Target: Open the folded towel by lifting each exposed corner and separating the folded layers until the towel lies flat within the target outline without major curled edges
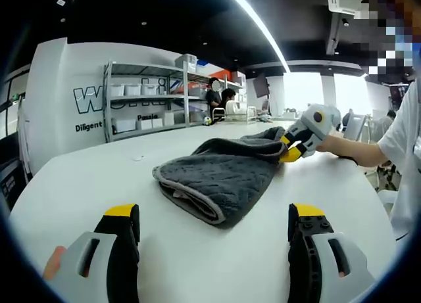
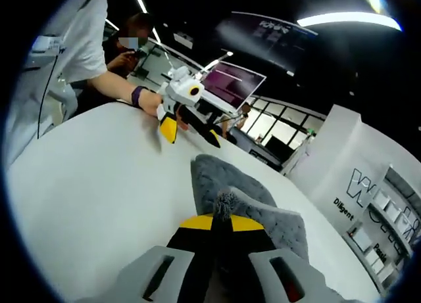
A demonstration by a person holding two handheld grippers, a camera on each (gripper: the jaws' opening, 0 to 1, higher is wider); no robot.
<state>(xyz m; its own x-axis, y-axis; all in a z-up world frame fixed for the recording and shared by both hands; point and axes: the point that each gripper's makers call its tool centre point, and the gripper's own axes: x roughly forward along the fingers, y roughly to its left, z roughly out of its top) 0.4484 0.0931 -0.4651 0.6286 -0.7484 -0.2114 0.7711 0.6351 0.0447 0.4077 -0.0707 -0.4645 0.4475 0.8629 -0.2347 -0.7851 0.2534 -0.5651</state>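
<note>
Folded dark grey plush towel (image 1: pixel 220 175): lying on the white table (image 1: pixel 85 178), still doubled over, thick rounded fold facing the left gripper view, far edge being lifted off the surface. In the right gripper view, a corner of the towel (image 2: pixel 227 201) is standing up between the yellow tips.

Left gripper (image 1: pixel 214 227), grey body with black jaws and yellow tips: hovering low over the table near the towel, jaws standing wide apart, gripping nothing. It is also showing across the table in the right gripper view (image 2: pixel 191 129), with a person's hand behind it.

Right gripper (image 2: pixel 222 224), same build: jaws pressing together, clamping the towel corner. In the left gripper view (image 1: pixel 294 150) it is pinching the towel's far edge.

Background: metal shelving rack with white boxes (image 1: pixel 141 99) standing against a white wall.
</note>
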